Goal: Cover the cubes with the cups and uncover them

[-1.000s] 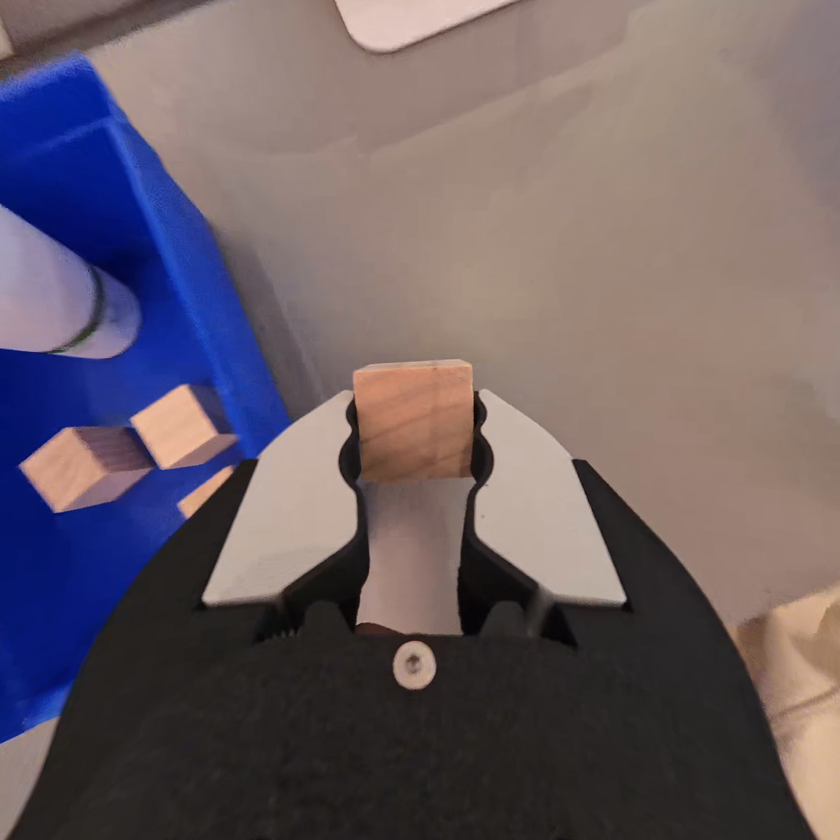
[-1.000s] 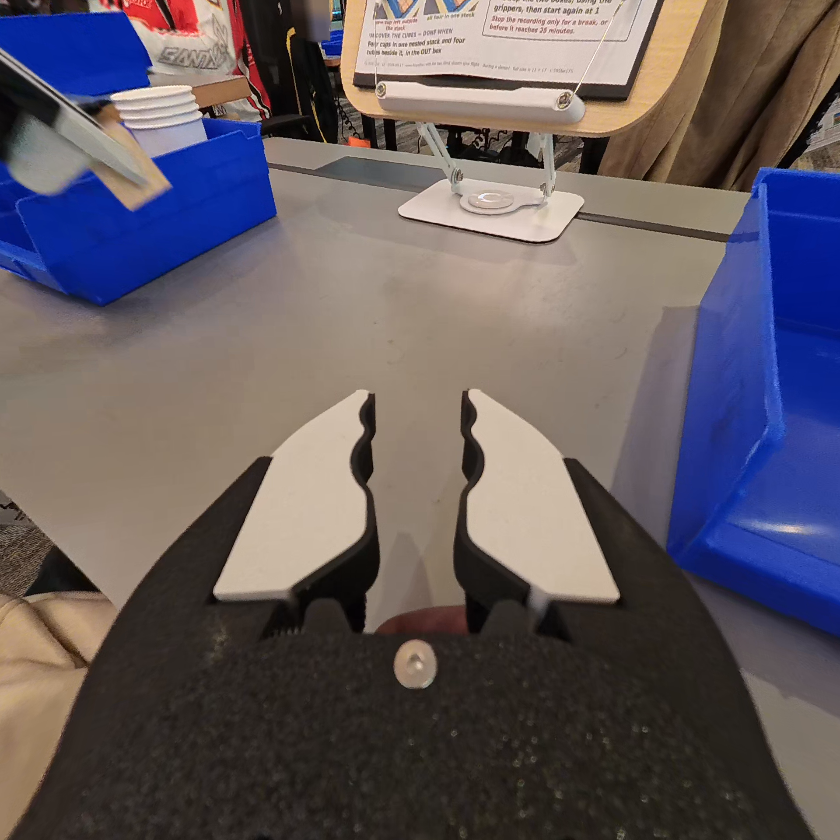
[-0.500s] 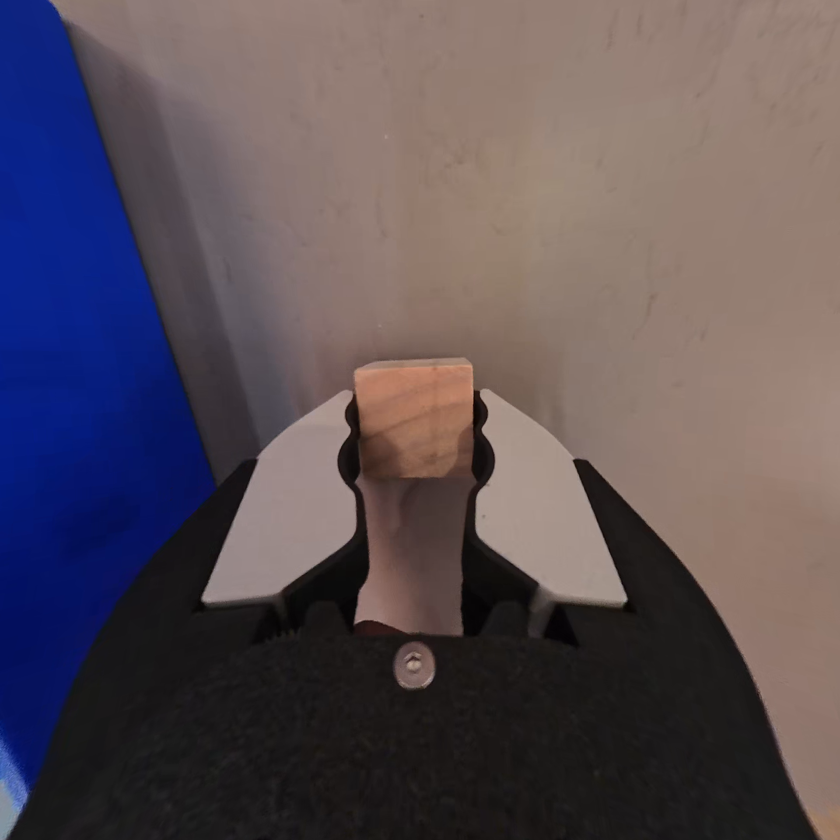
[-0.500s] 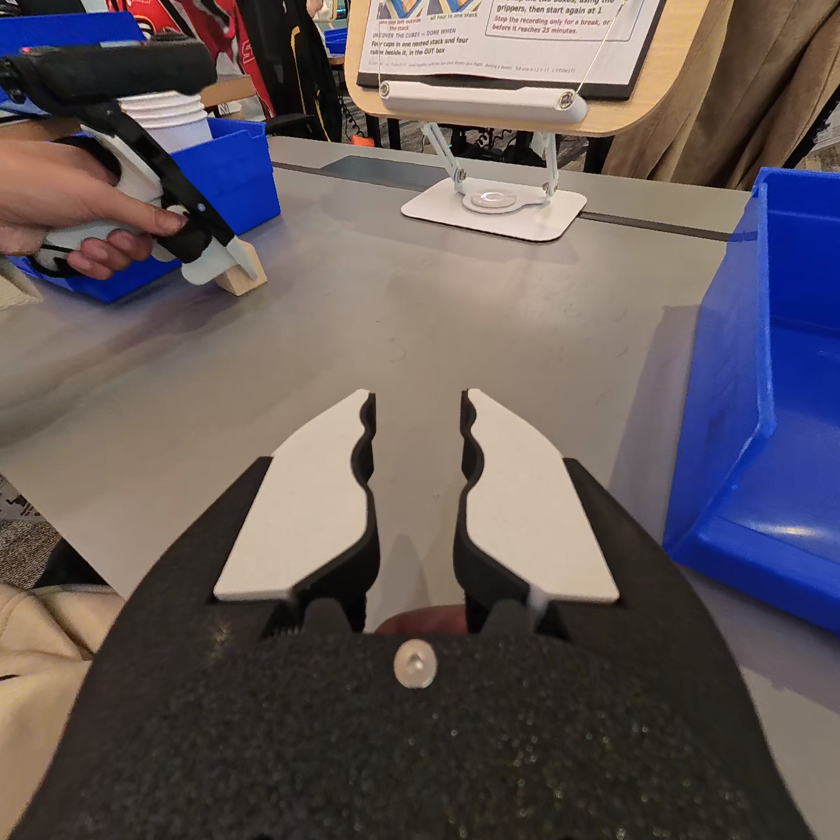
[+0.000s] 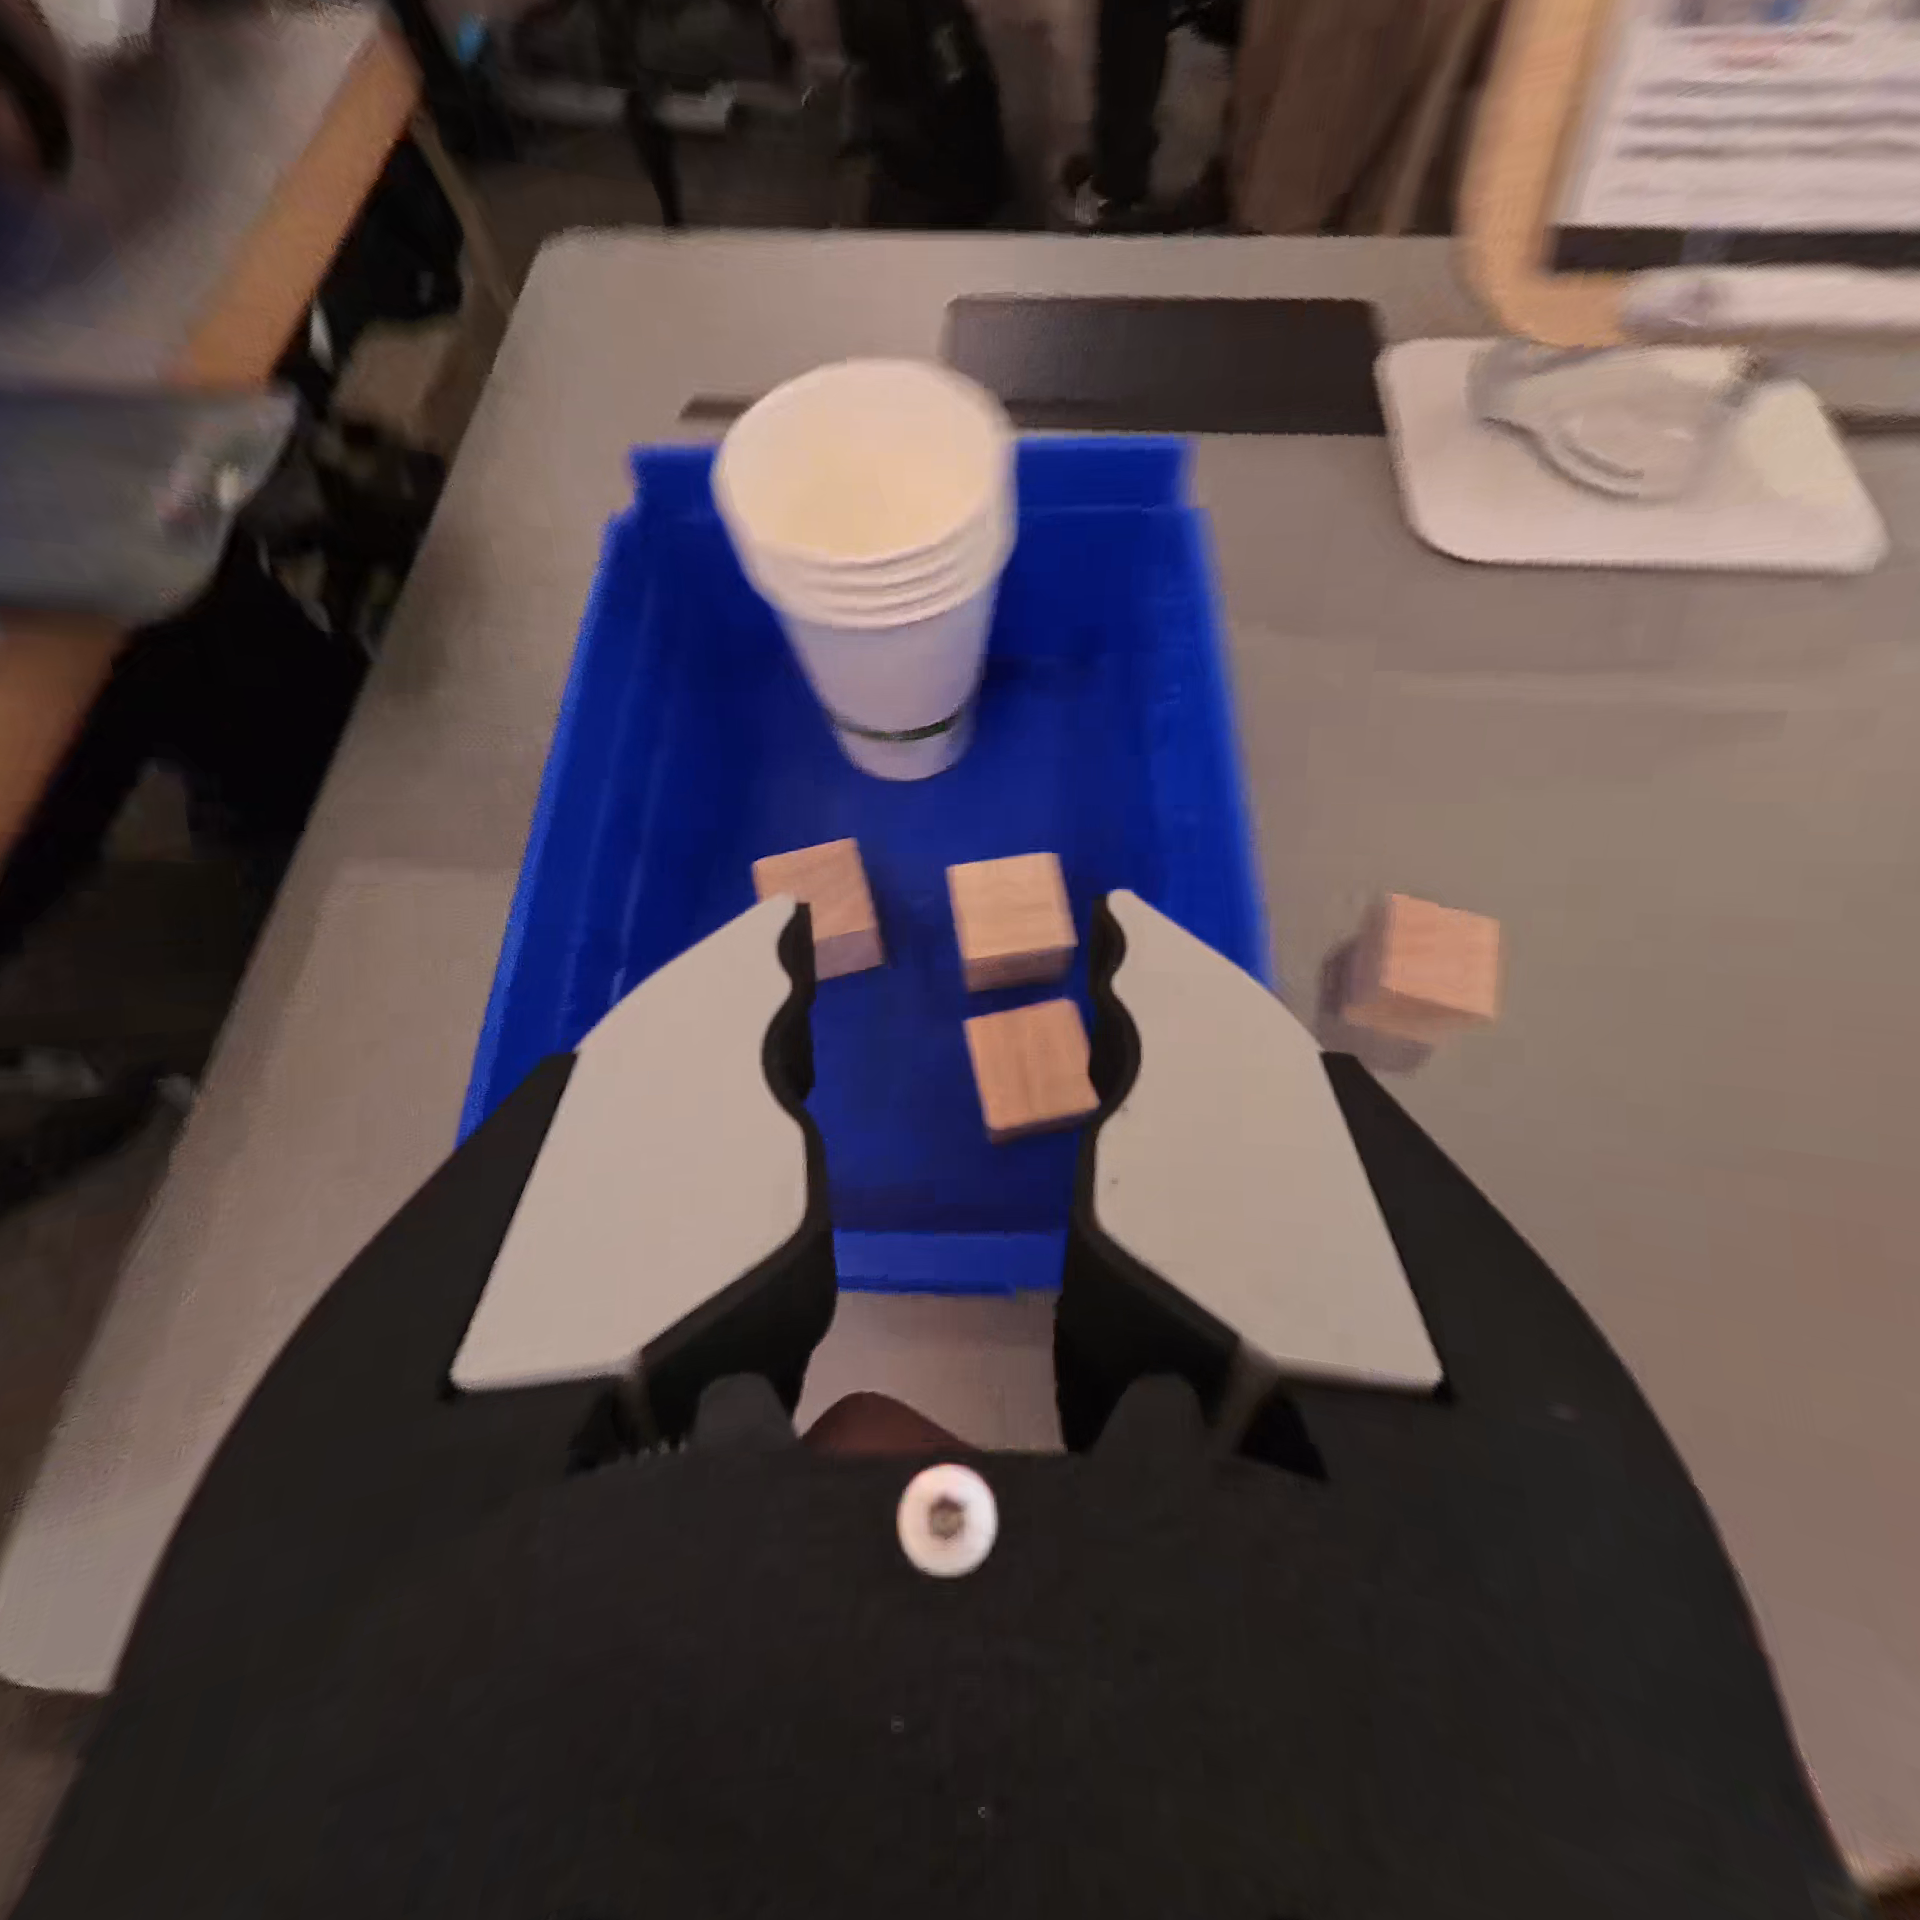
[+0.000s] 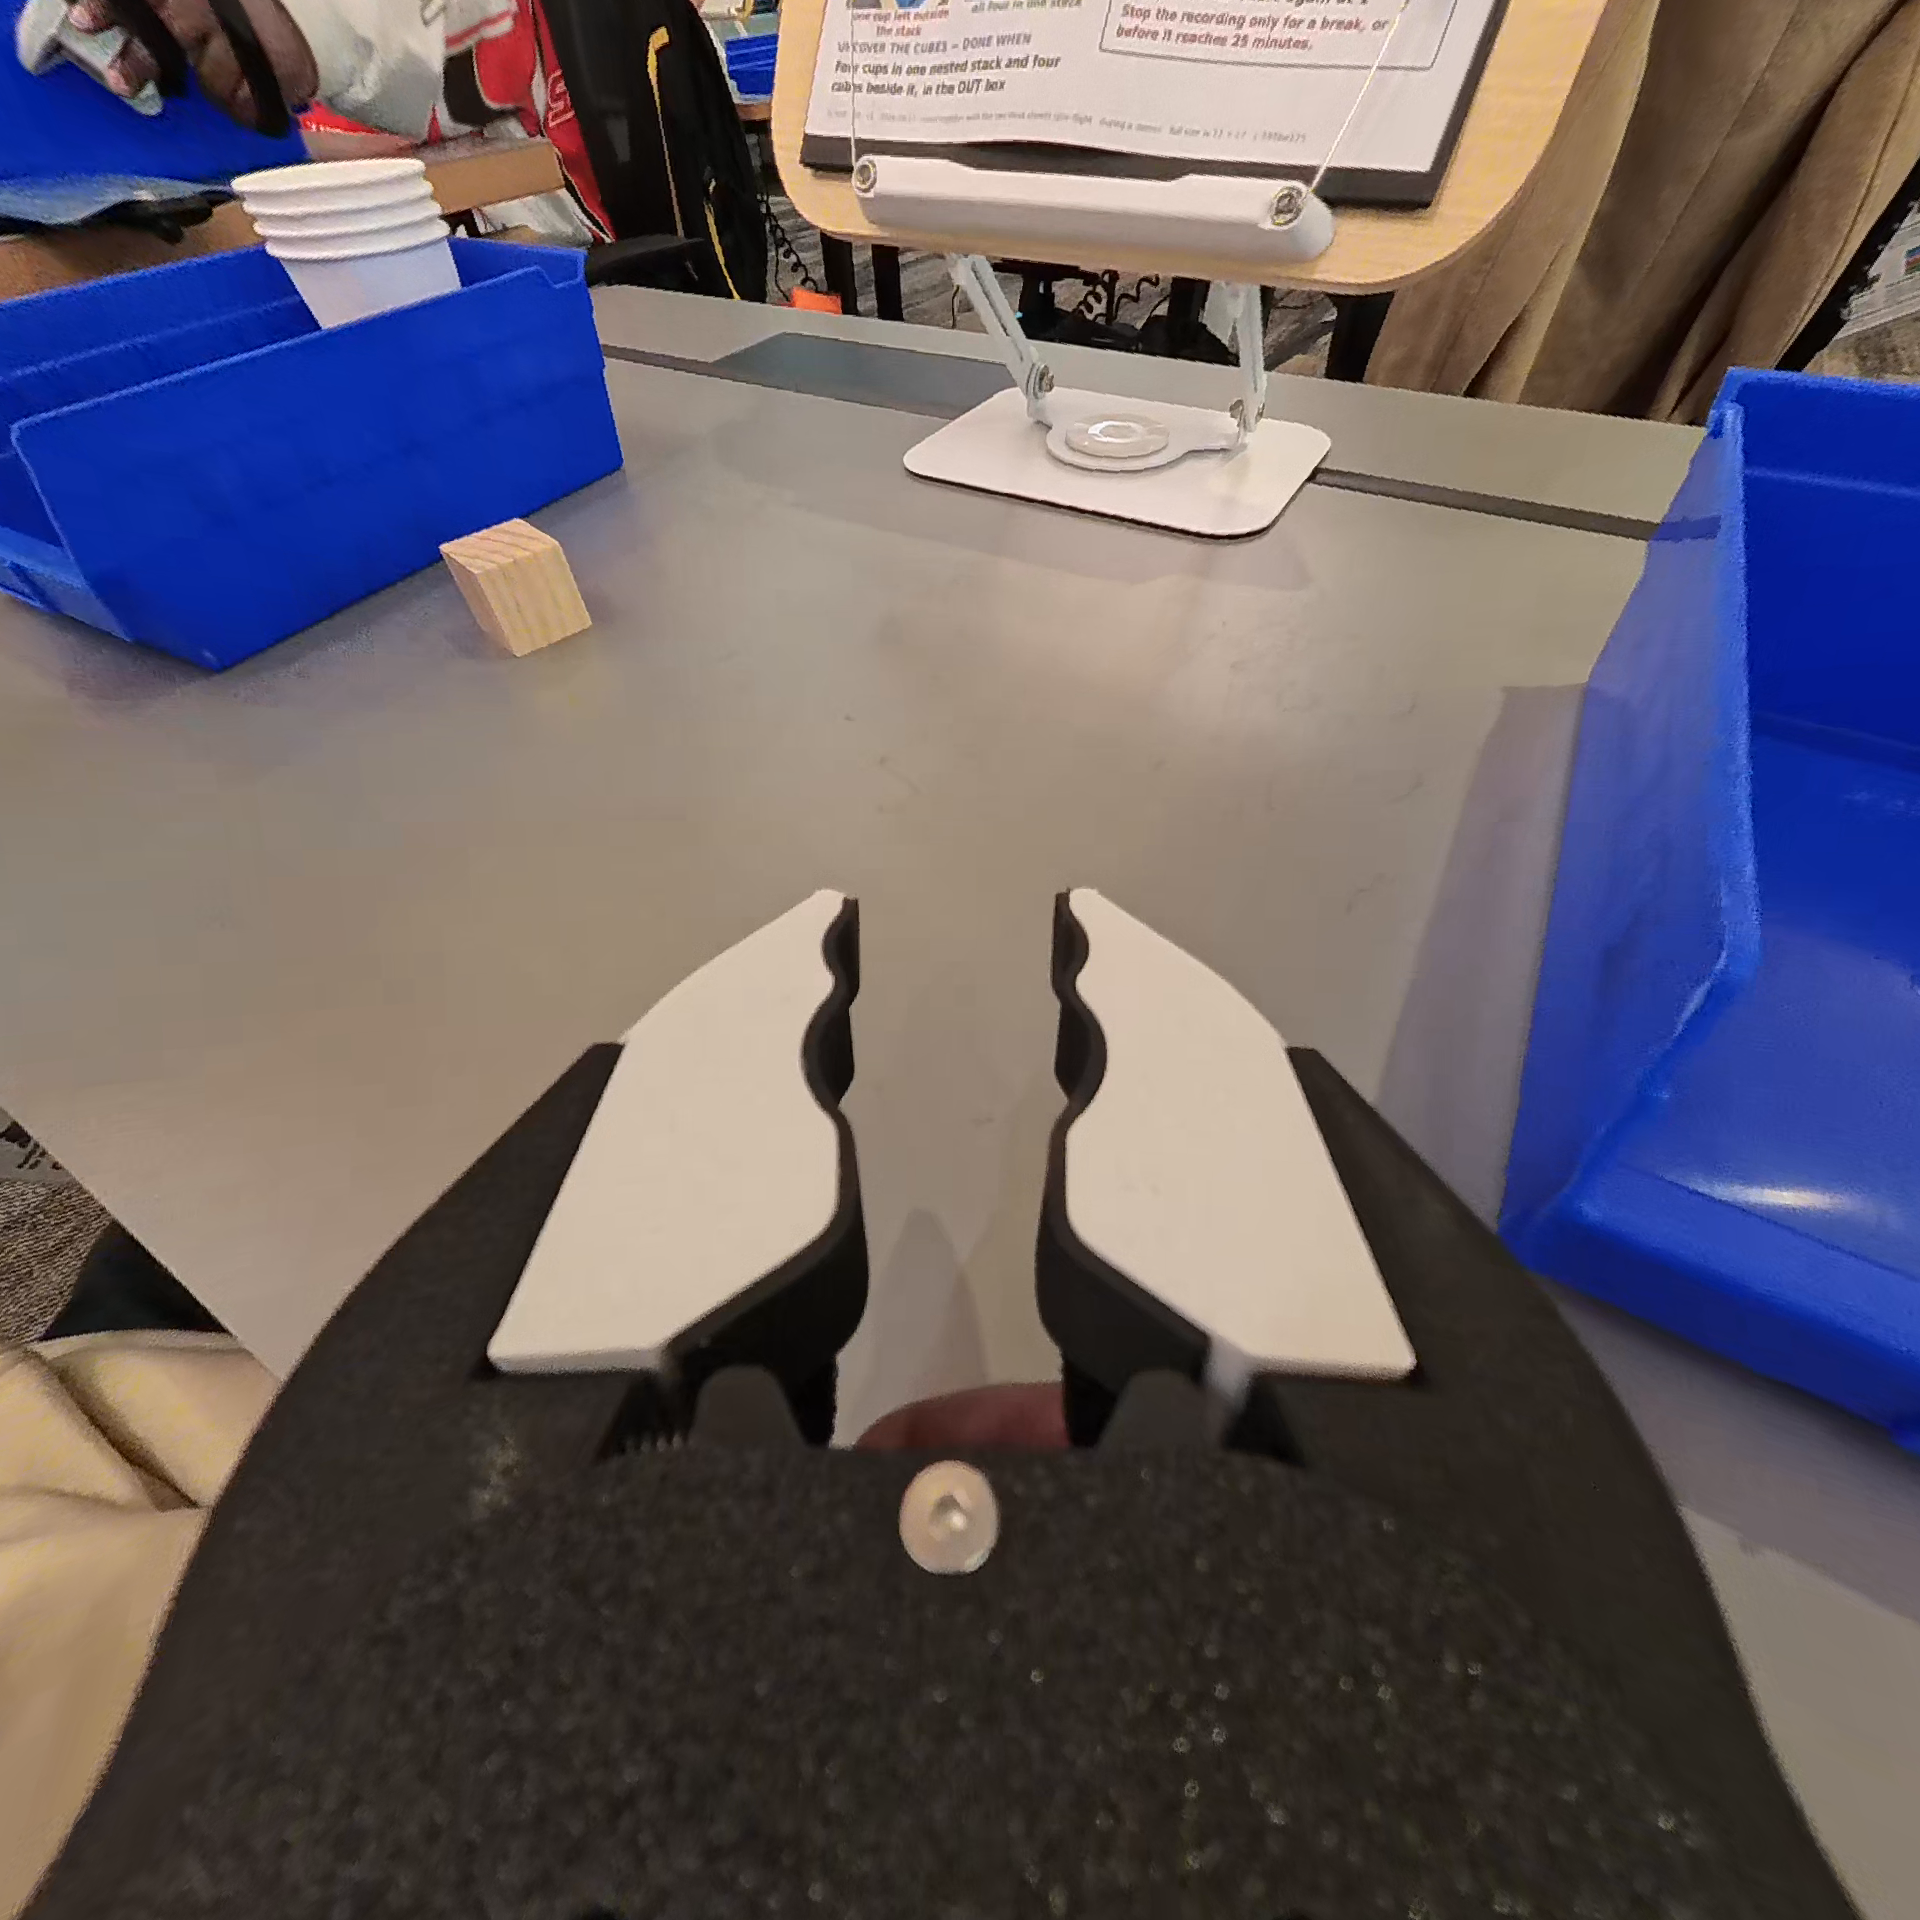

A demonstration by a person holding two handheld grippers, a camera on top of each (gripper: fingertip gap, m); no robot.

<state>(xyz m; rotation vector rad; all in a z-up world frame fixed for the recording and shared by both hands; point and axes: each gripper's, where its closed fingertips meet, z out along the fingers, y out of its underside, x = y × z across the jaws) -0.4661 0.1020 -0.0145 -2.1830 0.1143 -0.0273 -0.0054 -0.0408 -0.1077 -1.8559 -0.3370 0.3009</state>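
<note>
My left gripper (image 5: 945,914) is open and empty, held above the near end of a blue bin (image 5: 665,831). Three wooden cubes lie in the bin: one at the left (image 5: 831,914), one in the middle (image 5: 1010,920), one nearer (image 5: 1031,1068). A stack of white paper cups (image 5: 873,561) stands at the bin's far end. A fourth wooden cube (image 5: 1418,971) sits on the grey table just right of the bin; it also shows in the right wrist view (image 6: 516,586). My right gripper (image 6: 956,904) is open and empty above the table.
A second blue bin (image 6: 1725,935) stands at the right. A white stand base (image 6: 1117,468) holding a board with a printed sheet (image 6: 1143,83) is at the table's far side. The left bin (image 6: 301,468) and cup stack (image 6: 348,244) show at far left. A cream sleeve (image 6: 94,1507) is at lower left.
My left gripper set the cube down on the table beside the bin, opened, and pulled back and up over the bin. My right gripper has barely moved.
</note>
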